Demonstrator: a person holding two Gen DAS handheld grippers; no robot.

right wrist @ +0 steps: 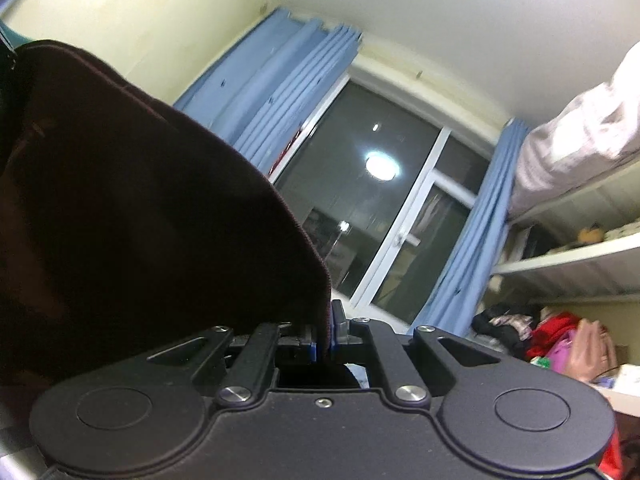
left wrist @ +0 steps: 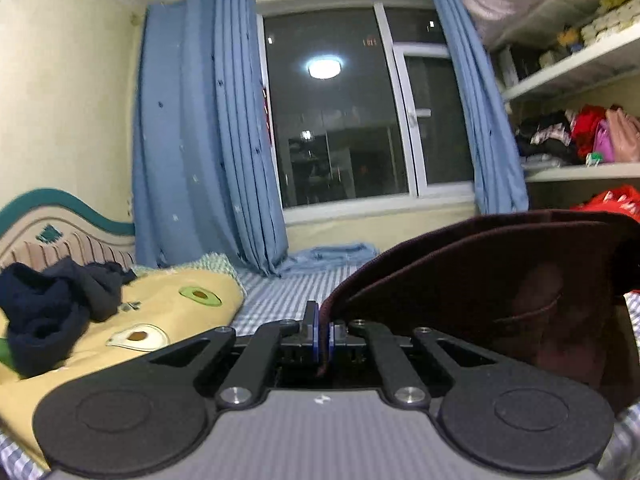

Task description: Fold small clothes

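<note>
A dark maroon garment [left wrist: 500, 280] hangs stretched between my two grippers, lifted above the bed. My left gripper [left wrist: 323, 330] is shut on one edge of it; the cloth spreads away to the right. In the right wrist view my right gripper [right wrist: 324, 334] is shut on the other edge, and the maroon garment [right wrist: 140, 220] fills the left half of the view. The right gripper is tilted up toward the ceiling. The rest of the garment is hidden below both cameras.
A bed with a blue checked sheet [left wrist: 280, 300] lies ahead. A yellow avocado-print quilt [left wrist: 160, 320] with a dark navy garment [left wrist: 52, 304] on it is at the left. Blue curtains [left wrist: 200, 140] frame a window [left wrist: 340, 112]. Shelves with clothes [left wrist: 580, 136] stand at the right.
</note>
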